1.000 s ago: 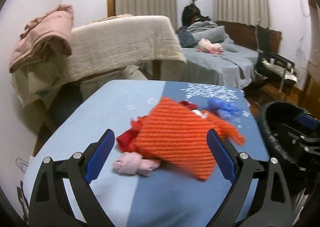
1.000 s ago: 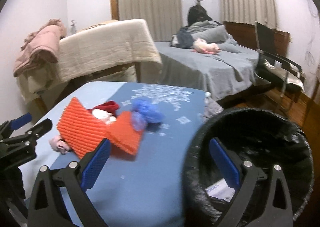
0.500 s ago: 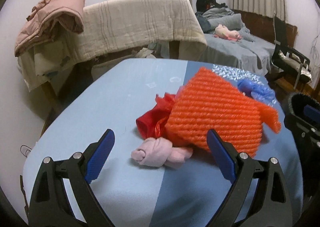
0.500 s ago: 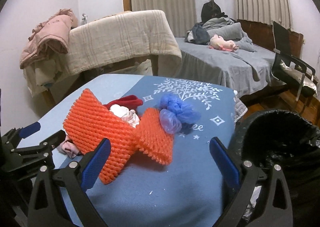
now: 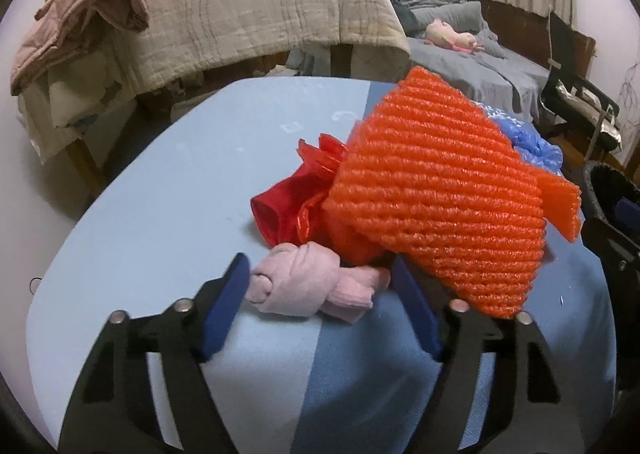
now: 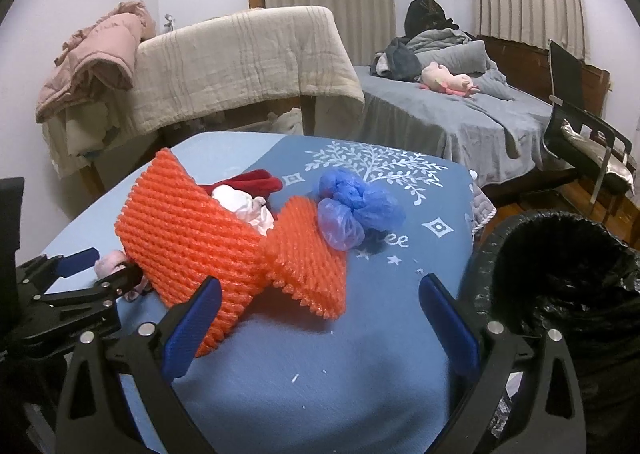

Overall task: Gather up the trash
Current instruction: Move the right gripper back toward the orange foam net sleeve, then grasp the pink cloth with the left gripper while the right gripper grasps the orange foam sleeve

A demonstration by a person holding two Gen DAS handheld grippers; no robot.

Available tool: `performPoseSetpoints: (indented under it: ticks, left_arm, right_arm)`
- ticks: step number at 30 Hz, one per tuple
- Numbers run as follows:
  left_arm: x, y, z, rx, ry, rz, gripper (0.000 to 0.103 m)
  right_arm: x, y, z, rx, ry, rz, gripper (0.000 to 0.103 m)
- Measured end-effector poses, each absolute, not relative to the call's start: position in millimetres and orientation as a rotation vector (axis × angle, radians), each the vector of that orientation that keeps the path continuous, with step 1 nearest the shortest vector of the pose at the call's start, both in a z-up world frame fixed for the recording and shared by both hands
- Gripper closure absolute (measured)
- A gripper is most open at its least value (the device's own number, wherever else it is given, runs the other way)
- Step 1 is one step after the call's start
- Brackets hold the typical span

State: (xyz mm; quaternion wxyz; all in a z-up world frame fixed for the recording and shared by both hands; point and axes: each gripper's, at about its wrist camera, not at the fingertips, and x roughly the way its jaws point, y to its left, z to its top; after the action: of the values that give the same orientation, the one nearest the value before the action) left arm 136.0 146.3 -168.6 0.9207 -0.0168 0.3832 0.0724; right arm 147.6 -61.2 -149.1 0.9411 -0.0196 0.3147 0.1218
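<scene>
Trash lies heaped mid-table [image 5: 160, 189]: orange foam net [image 5: 440, 189], red bag [image 5: 288, 201], blue bag [image 6: 356, 213]. The left gripper [image 5: 320, 290] is closing, its jaws either side of the pink knot [image 5: 304, 286] at the heap's near edge. The right gripper [image 6: 320, 318] is wide apart, empty, over bare cloth; bin [image 6: 560, 274] beside the table's right edge.

Blue-clothed table [image 6: 360, 394]: orange foam netting [image 6: 192, 238], pink wad [image 5: 308, 282], blue bags [image 6: 356, 209].
</scene>
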Motion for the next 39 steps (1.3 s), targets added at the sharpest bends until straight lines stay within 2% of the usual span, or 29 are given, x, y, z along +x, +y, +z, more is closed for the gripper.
performPoseSetpoints:
  ticks: [4, 12, 14, 16, 18, 21, 23, 25, 28, 31, 39]
  left_arm:
    - [132.0, 157.3, -165.3, -0.094, 0.770, 0.153, 0.058]
    - [121.5, 162.8, -158.6, -0.100, 0.740, 0.128, 0.072]
    - [122.0, 162.2, -159.8, -0.100, 0.743, 0.124, 0.070]
    - [125.4, 163.1, -161.6, -0.104, 0.756, 0.116, 0.062]
    - [128.5, 162.5, -163.7, -0.102, 0.771, 0.111, 0.043]
    - [133.1, 162.7, -168.9, -0.100, 0.802, 0.124, 0.038]
    - [133.8, 163.6, -171.2, -0.107, 0.815, 0.128, 0.039]
    - [134.2, 166.2, -172.0, -0.117, 0.820, 0.136, 0.052]
    - [132.9, 171.6, -171.2, -0.135, 0.817, 0.147, 0.065]
    - [128.2, 177.1, -167.5, -0.153, 0.799, 0.145, 0.069]
    - [110.5, 184.8, -140.6, -0.128, 0.715, 0.158, 0.069]
  right_arm:
    - [145.8, -60.8, -149.1, -0.045, 0.645, 0.241, 0.006]
    - [140.7, -54.8, -143.4, -0.058, 0.627, 0.250, 0.006]
    - [140.3, -52.4, -142.1, -0.067, 0.624, 0.255, 0.006]
    - [140.1, -50.4, -141.8, -0.074, 0.627, 0.256, 0.006]
    - [139.9, -49.6, -141.9, -0.078, 0.629, 0.255, 0.006]
    - [139.8, -47.7, -141.8, -0.084, 0.634, 0.255, 0.006]
    - [139.9, -46.0, -140.9, -0.087, 0.633, 0.256, 0.006]
    - [139.7, -44.4, -138.9, -0.088, 0.628, 0.261, 0.006]
    - [139.1, -40.5, -135.2, -0.090, 0.617, 0.270, 0.006]
    - [137.7, -35.2, -131.1, -0.086, 0.603, 0.294, 0.006]
    - [150.4, -5.8, -125.9, -0.114, 0.599, 0.384, 0.013]
